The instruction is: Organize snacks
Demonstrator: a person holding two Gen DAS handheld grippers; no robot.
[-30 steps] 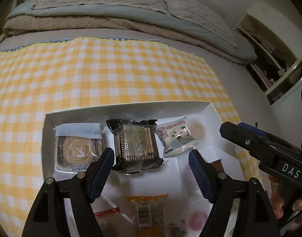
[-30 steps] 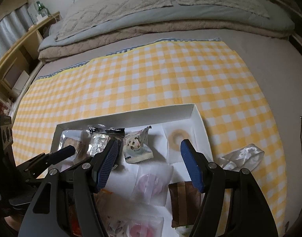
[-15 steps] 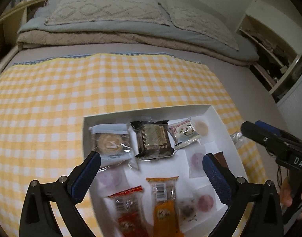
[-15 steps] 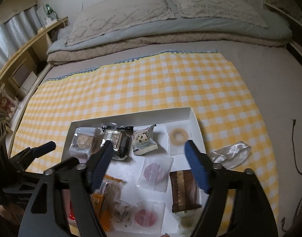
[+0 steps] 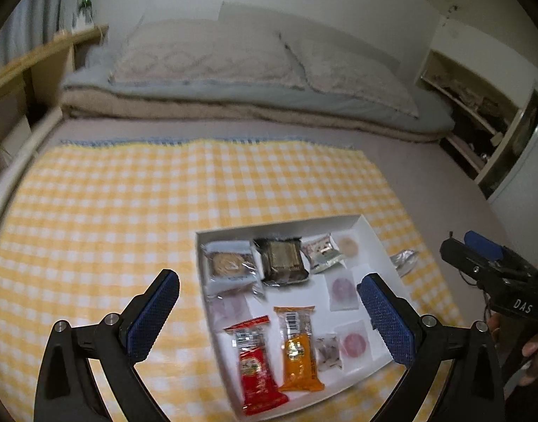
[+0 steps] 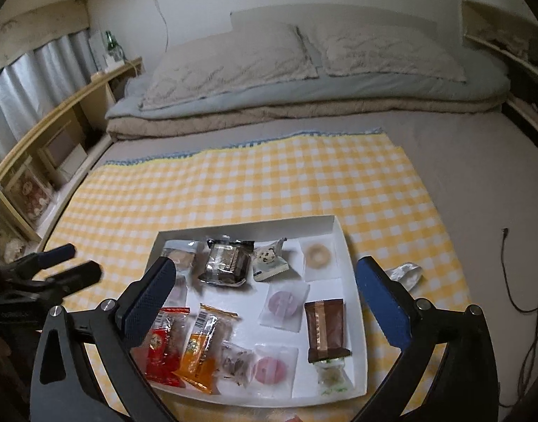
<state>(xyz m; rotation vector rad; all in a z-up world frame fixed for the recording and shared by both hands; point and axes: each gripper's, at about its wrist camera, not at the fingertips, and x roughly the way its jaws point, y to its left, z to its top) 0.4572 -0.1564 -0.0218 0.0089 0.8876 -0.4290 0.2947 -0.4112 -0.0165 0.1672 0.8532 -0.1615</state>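
Main danger from the soft base: shallow white cardboard box (image 6: 244, 227), resting on a mattress and not on a hard table, so easy to tip or push away by any pressure on its rim, with the packets inside then sliding into a heap.

Second danger from the crowding inside that box: red plastic packet (image 6: 163, 348) and orange plastic packet (image 6: 198, 355), touching side by side at the near left corner, likely to come up as a pair or to be dragged out of line. Thin clear sachet with a pink disc (image 6: 284, 300), flat on the box floor, hard to pinch without scraping the cardboard. Crumpled clear wrapper (image 6: 406, 274), on the cloth just outside the right wall, easy to forget.

Black hand-held left gripper (image 5: 269, 277) and right gripper (image 6: 265, 262) both above the box, jaws just now spread to their widest, nothing between the blue pads, nothing held.

As work surface, a wide grey bed (image 6: 462, 161), covered in the middle by a yellow-and-white checked cloth (image 6: 269, 183), with the box near its front edge. Behind, folded beige and blue blankets (image 6: 304, 105) under two pale knitted pillows (image 6: 233, 59). At the left, a low wooden shelf (image 6: 57, 123). At the right, a thin black cable (image 6: 525, 299), well apart from the box.
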